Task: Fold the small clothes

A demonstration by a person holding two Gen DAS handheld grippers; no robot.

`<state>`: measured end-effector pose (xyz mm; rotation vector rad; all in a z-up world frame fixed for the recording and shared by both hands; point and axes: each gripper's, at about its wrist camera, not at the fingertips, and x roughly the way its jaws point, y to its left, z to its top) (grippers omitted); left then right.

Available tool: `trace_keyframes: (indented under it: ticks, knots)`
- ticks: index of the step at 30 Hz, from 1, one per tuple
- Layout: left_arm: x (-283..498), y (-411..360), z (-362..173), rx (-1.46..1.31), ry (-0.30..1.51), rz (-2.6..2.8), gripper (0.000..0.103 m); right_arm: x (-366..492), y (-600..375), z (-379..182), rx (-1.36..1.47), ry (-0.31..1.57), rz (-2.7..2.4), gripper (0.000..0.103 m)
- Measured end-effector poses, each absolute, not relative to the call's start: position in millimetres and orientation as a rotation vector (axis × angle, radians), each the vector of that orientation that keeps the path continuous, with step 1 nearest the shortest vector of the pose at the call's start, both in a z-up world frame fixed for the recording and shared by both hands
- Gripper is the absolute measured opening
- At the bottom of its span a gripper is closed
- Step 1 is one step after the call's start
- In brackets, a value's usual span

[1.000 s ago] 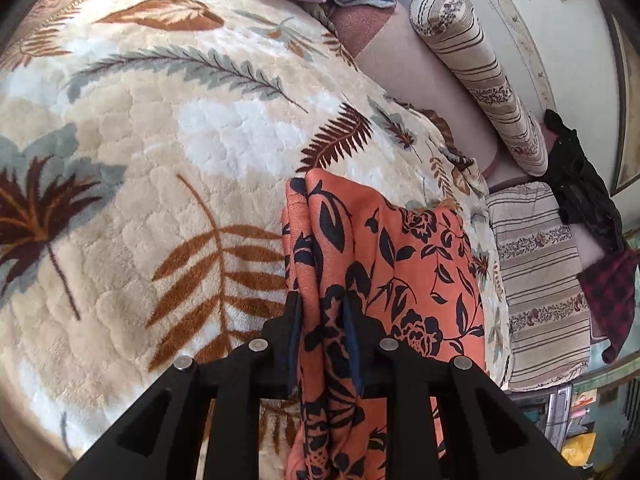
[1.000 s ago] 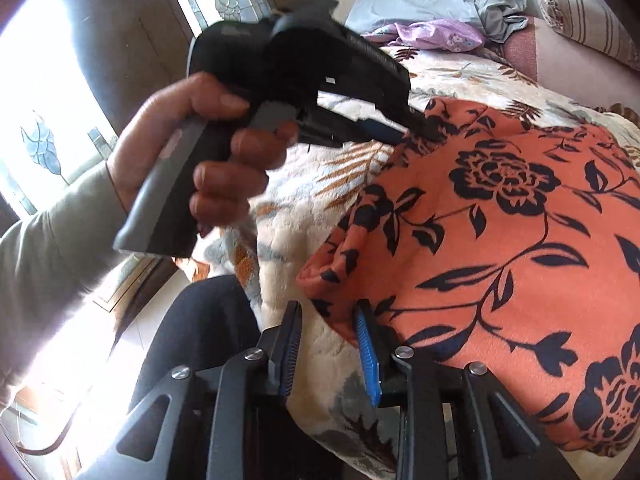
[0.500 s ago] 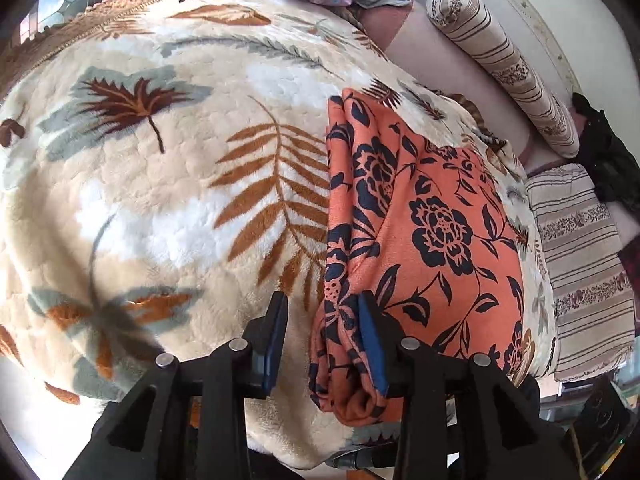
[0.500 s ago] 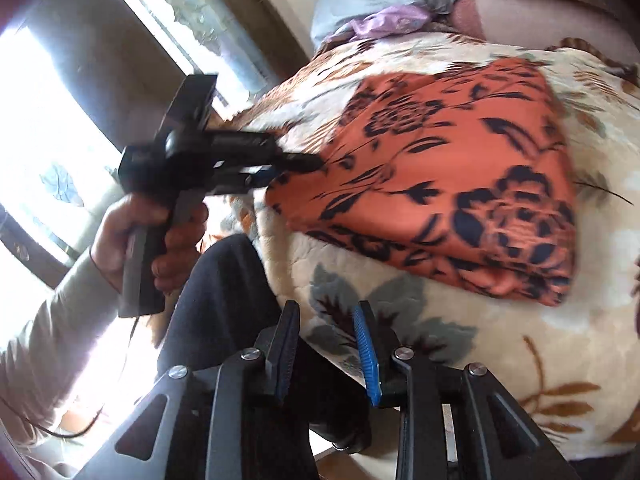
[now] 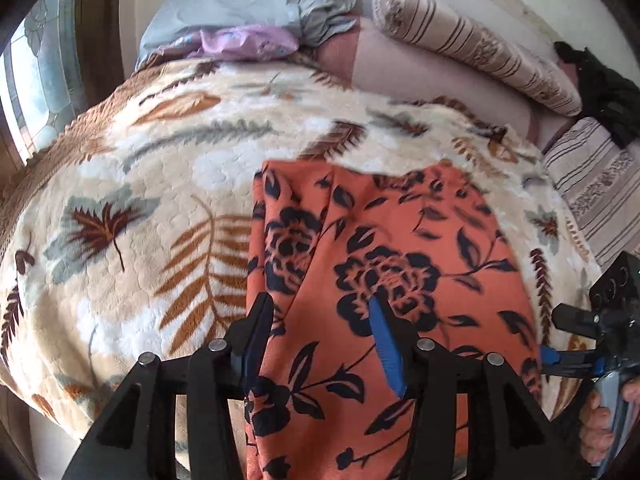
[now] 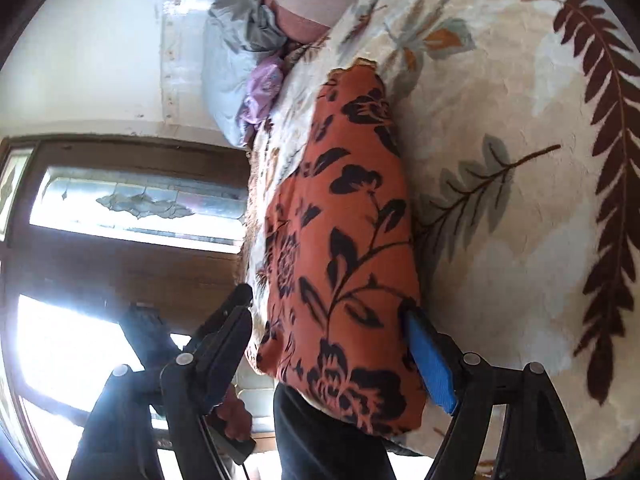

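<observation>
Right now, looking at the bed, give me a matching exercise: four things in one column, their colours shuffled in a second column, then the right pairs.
Things:
1. folded cloth
2. pillow
3. bolster
4. blanket

Colours:
A. cream with brown stripes
B. orange with dark flowers
C. cream with brown and grey leaves
D. plain grey-blue

Pairs: 1-B, 2-D, 3-A, 4-C
</observation>
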<state>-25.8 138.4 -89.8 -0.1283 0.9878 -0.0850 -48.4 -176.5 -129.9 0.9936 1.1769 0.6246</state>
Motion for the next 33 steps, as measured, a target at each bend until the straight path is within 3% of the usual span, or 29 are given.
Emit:
trace_keyframes:
  ticks: [1,2,3,6,10,12,13,18,21,22,23,25,27,31,33]
  knots:
    - [-24,141,-103,-0.138,1.03,-0.068,0.051,-41,-172,-138,0.992,1.213,0.634,0.078]
    - [-25,144,-109,-0.155,1.016,-0.066,0.051,-38,-166,-141,0.957,1.23,0.62,0.055]
    - [-27,148,-111,-0.171,1.004,-0.075,0.051,-40,-162,-136,0.891,1.219,0.607,0.044]
    - [-27,152,-112,-0.178,1.007,-0.099,0.051,-55,-153,-117,0.737,1.148,0.564,0.035]
    - [-25,148,-115,-0.155,1.007,-0.11,0.053,-51,-162,-150,0.893,1.177,0.559,0.037]
    - [-25,148,-114,-0.162,1.009,-0.112,0.053,-53,-162,-135,0.875,1.164,0.57,0.06]
    - [-26,149,-114,-0.168,1.007,-0.116,0.053,-53,-164,-124,0.867,1.134,0.589,0.066]
    - [-26,151,-115,-0.182,0.998,-0.118,0.053,-17,-172,-105,0.916,1.069,0.628,0.08]
    - [-28,153,-115,-0.192,0.994,-0.122,0.053,11,-171,-138,1.005,1.169,0.608,0.079]
    - [-28,153,-116,-0.195,0.994,-0.122,0.053,15,-167,-145,0.989,1.195,0.6,0.073]
    - [-28,155,-116,-0.199,0.996,-0.122,0.053,11,-162,-140,0.933,1.186,0.592,0.051]
    - [-29,157,-116,-0.208,0.995,-0.129,0.053,-2,-158,-122,0.824,1.129,0.587,0.039]
    - [-29,157,-118,-0.208,0.987,-0.138,0.054,-7,-162,-126,0.8,1.127,0.537,0.035]
    - [-27,155,-118,-0.19,0.99,-0.143,0.055,-6,-169,-144,0.893,1.147,0.505,0.04]
    - [-26,159,-119,-0.211,0.99,-0.156,0.055,-4,-168,-128,0.886,1.127,0.522,0.069]
